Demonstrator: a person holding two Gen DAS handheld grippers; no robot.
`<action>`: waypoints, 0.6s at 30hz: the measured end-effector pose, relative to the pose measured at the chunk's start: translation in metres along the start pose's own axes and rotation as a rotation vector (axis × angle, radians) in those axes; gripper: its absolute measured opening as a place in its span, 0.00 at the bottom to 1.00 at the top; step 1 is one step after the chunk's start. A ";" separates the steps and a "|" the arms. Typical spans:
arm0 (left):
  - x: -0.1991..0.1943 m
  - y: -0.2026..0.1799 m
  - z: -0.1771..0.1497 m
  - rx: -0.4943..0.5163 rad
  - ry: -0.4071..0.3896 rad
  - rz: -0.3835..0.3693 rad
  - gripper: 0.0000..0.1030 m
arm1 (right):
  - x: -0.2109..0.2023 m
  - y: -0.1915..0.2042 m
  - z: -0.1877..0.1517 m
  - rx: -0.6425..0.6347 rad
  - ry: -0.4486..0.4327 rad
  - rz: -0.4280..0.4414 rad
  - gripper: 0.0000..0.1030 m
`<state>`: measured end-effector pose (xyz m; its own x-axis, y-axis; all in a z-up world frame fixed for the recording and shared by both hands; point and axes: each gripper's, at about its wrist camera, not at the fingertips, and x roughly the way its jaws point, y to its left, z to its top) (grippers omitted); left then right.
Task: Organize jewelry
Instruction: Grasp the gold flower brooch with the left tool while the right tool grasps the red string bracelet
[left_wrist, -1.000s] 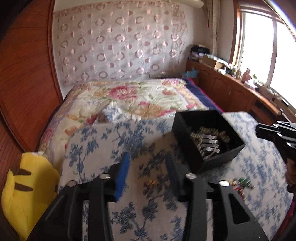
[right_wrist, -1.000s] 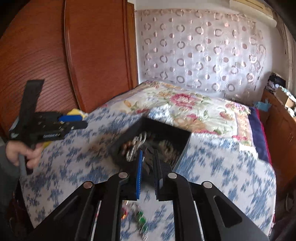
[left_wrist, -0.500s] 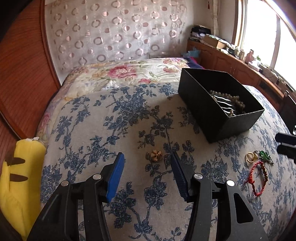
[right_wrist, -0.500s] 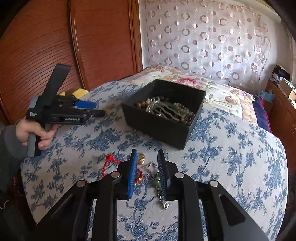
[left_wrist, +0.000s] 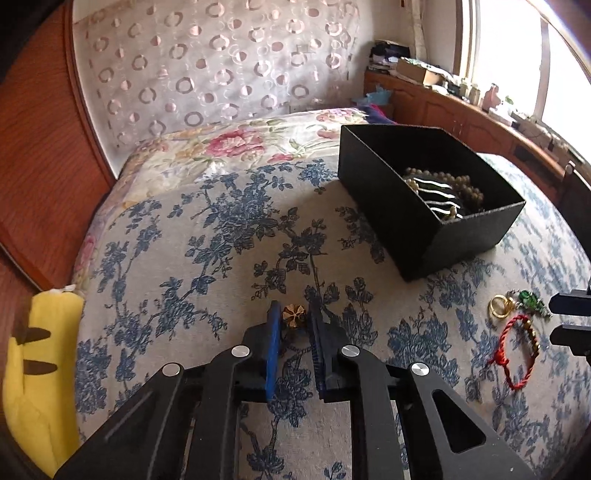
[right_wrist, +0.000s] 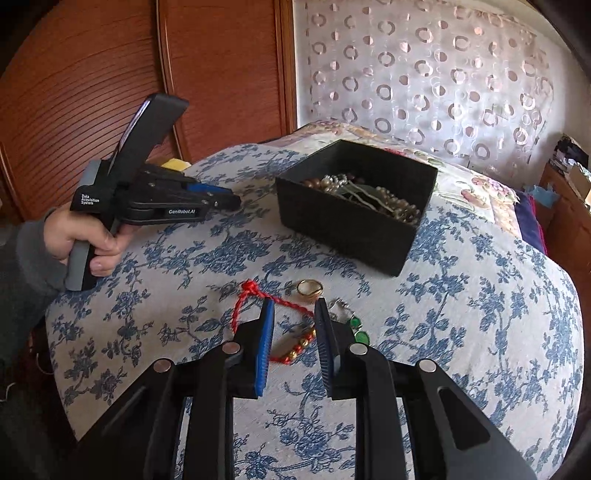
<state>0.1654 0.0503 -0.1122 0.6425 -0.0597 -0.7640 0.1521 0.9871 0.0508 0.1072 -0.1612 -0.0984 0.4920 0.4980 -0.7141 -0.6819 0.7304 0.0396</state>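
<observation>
Covering bed: blue-floral cloth (left_wrist: 207, 258); left gripper (left_wrist: 293, 314) pinching brooch (left_wrist: 294, 315); right gripper (right_wrist: 293, 310) narrow, empty.

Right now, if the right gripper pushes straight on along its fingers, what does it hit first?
The right gripper would likely meet the red cord bracelet first, whose cord crosses between its fingertips. The gold ring lies just past it; depth is uncertain.

Left gripper (left_wrist: 293, 314) jaws closing (gold flower charm (left_wrist: 294, 314) between)
</observation>
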 end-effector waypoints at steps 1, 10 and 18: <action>-0.002 0.000 -0.001 -0.003 -0.001 -0.005 0.14 | 0.000 0.000 -0.001 -0.001 0.003 0.002 0.24; -0.042 -0.014 -0.024 -0.038 -0.079 -0.057 0.14 | 0.004 0.008 -0.013 -0.017 0.039 0.011 0.24; -0.066 -0.029 -0.034 -0.055 -0.126 -0.104 0.14 | 0.017 0.001 -0.012 0.020 0.079 0.016 0.24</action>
<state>0.0927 0.0304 -0.0852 0.7151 -0.1767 -0.6763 0.1833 0.9811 -0.0626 0.1083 -0.1571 -0.1188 0.4365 0.4721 -0.7659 -0.6781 0.7321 0.0647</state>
